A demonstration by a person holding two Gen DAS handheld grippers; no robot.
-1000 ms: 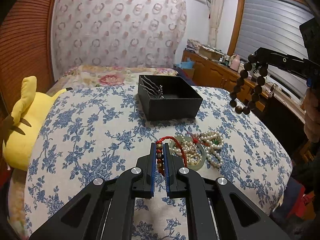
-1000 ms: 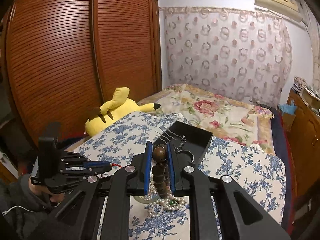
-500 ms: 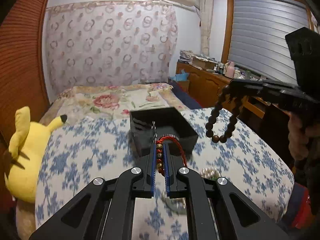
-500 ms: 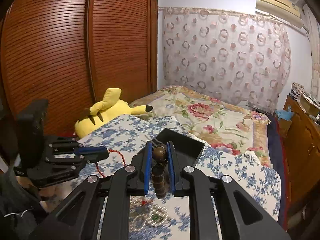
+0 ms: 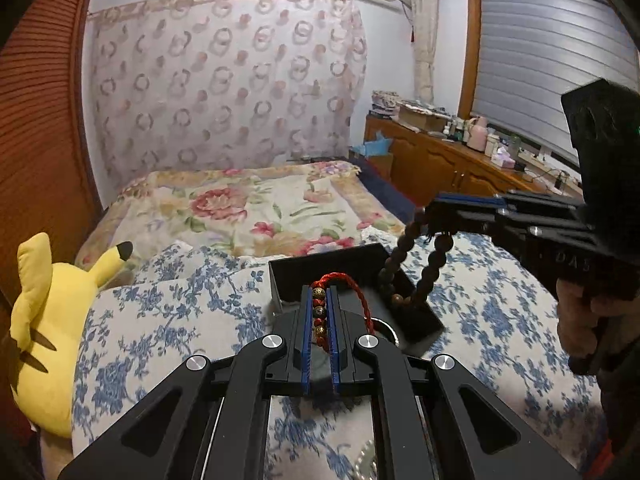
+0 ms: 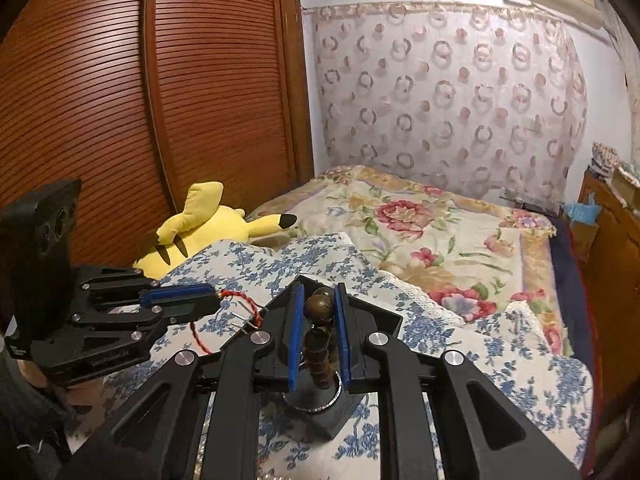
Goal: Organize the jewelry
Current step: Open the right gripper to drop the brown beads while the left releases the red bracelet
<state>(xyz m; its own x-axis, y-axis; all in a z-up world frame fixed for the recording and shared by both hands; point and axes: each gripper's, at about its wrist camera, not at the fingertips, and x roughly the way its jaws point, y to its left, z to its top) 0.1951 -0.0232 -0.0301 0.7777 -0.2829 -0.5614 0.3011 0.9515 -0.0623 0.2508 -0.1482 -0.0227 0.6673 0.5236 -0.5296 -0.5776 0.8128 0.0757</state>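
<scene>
Both grippers hung over the black jewelry box (image 5: pixel 332 268), which sat at centre frame on the blue-flowered cloth (image 5: pixel 168 320) in the left wrist view.

The left gripper (image 5: pixel 320 300) had its blue pads pressed together on a red-cord bracelet (image 5: pixel 348 284) strung with small gold and red beads. The beaded run lay lengthwise along the jaws, and the cord looped out past the tips and down their right side, just short of the box's near wall.

The right gripper (image 5: pixel 444 216) reached in level from the right of that frame, pinching a dark wooden bead bracelet (image 5: pixel 432 264). Its loop hung straight down, long axis upright, with the lowest beads at or inside the box's right-hand rim; contact with the floor could not be told.

In the right wrist view the same bracelet (image 6: pixel 318 336) showed stacked between the jaws, above the box (image 6: pixel 384 316) and a round silver piece (image 6: pixel 316 400) inside it.

By my reading the right hand was the nearer to letting go, its load already plumb over the opening. The left one looked to need a little forward travel first.
</scene>
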